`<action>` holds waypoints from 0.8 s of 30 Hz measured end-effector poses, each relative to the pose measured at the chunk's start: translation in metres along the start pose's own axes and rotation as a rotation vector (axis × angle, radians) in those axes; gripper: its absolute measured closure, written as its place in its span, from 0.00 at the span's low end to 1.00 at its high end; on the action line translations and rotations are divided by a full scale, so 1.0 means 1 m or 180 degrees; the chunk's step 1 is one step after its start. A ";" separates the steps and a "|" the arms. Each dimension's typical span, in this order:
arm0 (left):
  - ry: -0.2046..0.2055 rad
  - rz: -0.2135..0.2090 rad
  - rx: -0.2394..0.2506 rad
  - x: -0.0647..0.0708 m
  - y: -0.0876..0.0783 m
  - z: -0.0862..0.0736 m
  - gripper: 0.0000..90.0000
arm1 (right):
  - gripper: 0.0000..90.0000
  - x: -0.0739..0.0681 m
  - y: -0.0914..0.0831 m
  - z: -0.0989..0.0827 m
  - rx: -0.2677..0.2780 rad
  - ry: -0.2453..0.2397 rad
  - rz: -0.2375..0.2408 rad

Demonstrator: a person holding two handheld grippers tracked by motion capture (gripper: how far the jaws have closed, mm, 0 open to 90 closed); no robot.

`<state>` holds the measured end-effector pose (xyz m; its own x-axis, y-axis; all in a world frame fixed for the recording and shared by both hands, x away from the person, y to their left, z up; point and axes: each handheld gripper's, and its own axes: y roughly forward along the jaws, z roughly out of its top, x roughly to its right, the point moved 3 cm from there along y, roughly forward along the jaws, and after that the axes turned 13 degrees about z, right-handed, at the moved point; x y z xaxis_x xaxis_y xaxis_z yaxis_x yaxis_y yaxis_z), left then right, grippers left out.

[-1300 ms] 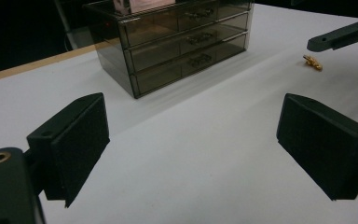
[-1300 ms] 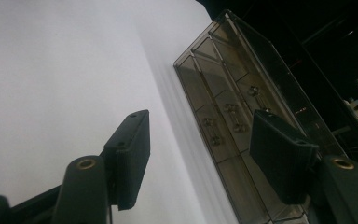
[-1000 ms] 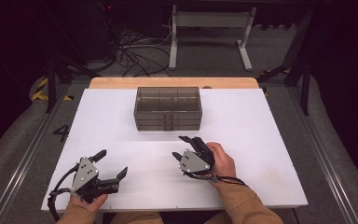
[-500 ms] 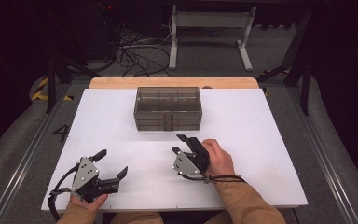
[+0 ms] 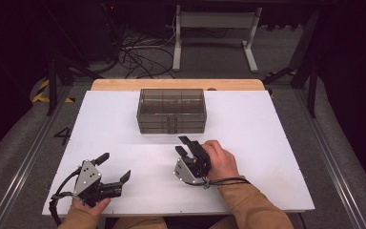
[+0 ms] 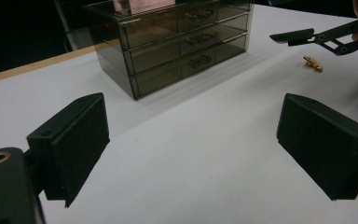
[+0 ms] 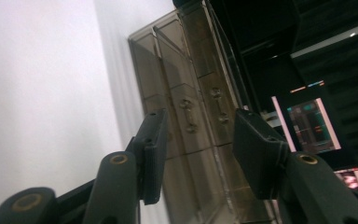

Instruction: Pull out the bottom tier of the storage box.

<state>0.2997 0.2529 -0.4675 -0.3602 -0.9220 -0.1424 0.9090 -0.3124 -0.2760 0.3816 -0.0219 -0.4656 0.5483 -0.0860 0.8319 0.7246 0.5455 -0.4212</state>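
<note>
A smoky see-through drawer chest stands at the back middle of the white table; its three rows of drawers look shut. My left gripper rests near the front left, wide open, with nothing between its jaws. My right gripper is held rolled on its side a little in front of the chest, aimed at the drawers, its jaws partly apart and empty. A small gold piece lies on the table just below the right gripper's jaws.
A wooden strip runs along the table's far edge behind the chest. Cables and a metal stand are on the floor beyond. Bare white surface lies to both sides of the chest.
The right hand has rolled its gripper onto its side and drawn it slightly toward the front. The left gripper has stayed put.
</note>
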 end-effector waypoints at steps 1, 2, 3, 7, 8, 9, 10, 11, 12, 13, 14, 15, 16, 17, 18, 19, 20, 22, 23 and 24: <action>0.0003 0.0000 -0.0001 0.000 0.000 0.000 0.11 | 0.64 0.000 0.002 0.000 -0.0066 -0.0124 -0.0039; 0.0002 -0.0001 0.0000 0.000 0.000 0.000 0.11 | 0.64 0.000 0.003 -0.001 -0.0099 -0.0148 -0.0061; 0.0001 -0.0002 -0.0001 0.000 0.000 0.000 0.11 | 0.65 0.000 0.004 -0.001 -0.0124 -0.0166 -0.0087; -0.0001 -0.0002 -0.0001 0.000 0.000 0.000 0.11 | 0.65 0.000 0.006 -0.001 -0.0159 -0.0206 -0.0119; -0.0001 -0.0002 -0.0001 0.000 0.000 0.000 0.11 | 0.65 0.000 0.006 -0.001 -0.0159 -0.0206 -0.0119; 0.0002 -0.0002 -0.0002 0.000 0.000 0.000 0.11 | 0.65 0.000 0.006 -0.001 -0.0159 -0.0216 -0.0123; 0.0002 -0.0002 -0.0002 0.000 0.000 0.000 0.11 | 0.65 0.000 0.006 -0.001 -0.0159 -0.0216 -0.0123; 0.0003 -0.0001 -0.0001 0.000 0.000 0.000 0.11 | 0.66 0.000 0.006 0.000 -0.0163 -0.0231 -0.0123; 0.0001 -0.0001 -0.0001 0.000 0.000 0.000 0.11 | 0.66 0.000 0.006 0.000 -0.0165 -0.0228 -0.0129; 0.0001 -0.0001 -0.0001 0.000 0.000 0.000 0.11 | 0.66 0.000 0.006 0.000 -0.0165 -0.0228 -0.0129; 0.0002 -0.0001 0.0000 0.000 0.000 0.000 0.11 | 0.67 0.000 0.007 0.000 -0.0177 -0.0243 -0.0124; 0.0002 -0.0001 0.0000 0.000 0.000 0.000 0.11 | 0.67 0.000 0.008 0.000 -0.0185 -0.0242 -0.0137; 0.0005 -0.0001 -0.0002 0.000 0.000 0.000 0.11 | 0.68 0.000 0.009 0.000 -0.0189 -0.0250 -0.0122; -0.0001 -0.0006 -0.0007 0.000 0.000 0.000 0.11 | 0.68 -0.001 0.010 -0.001 -0.0205 -0.0254 -0.0147; 0.0001 -0.0006 -0.0007 0.000 0.000 0.000 0.11 | 0.68 -0.001 0.011 -0.001 -0.0214 -0.0266 -0.0139; 0.0001 -0.0006 -0.0007 0.000 0.000 0.000 0.11 | 0.68 -0.001 0.011 -0.001 -0.0214 -0.0266 -0.0139; 0.0002 -0.0007 -0.0006 0.000 0.000 0.000 0.11 | 0.69 -0.002 0.014 -0.001 -0.0238 -0.0284 -0.0153; 0.0008 -0.0007 -0.0010 0.000 0.000 0.000 0.11 | 0.70 -0.002 0.015 -0.001 -0.0244 -0.0285 -0.0146; 0.0020 -0.0001 -0.0006 0.000 0.000 0.000 0.11 | 0.70 -0.003 0.019 -0.002 -0.0265 -0.0318 -0.0141; 0.0020 -0.0001 -0.0006 0.000 0.000 0.000 0.11 | 0.70 -0.003 0.019 -0.002 -0.0265 -0.0318 -0.0141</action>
<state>0.3000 0.2533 -0.4676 -0.3619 -0.9203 -0.1483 0.9084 -0.3124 -0.2779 0.3940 -0.0130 -0.4768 0.4735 -0.0228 0.8805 0.7817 0.4714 -0.4082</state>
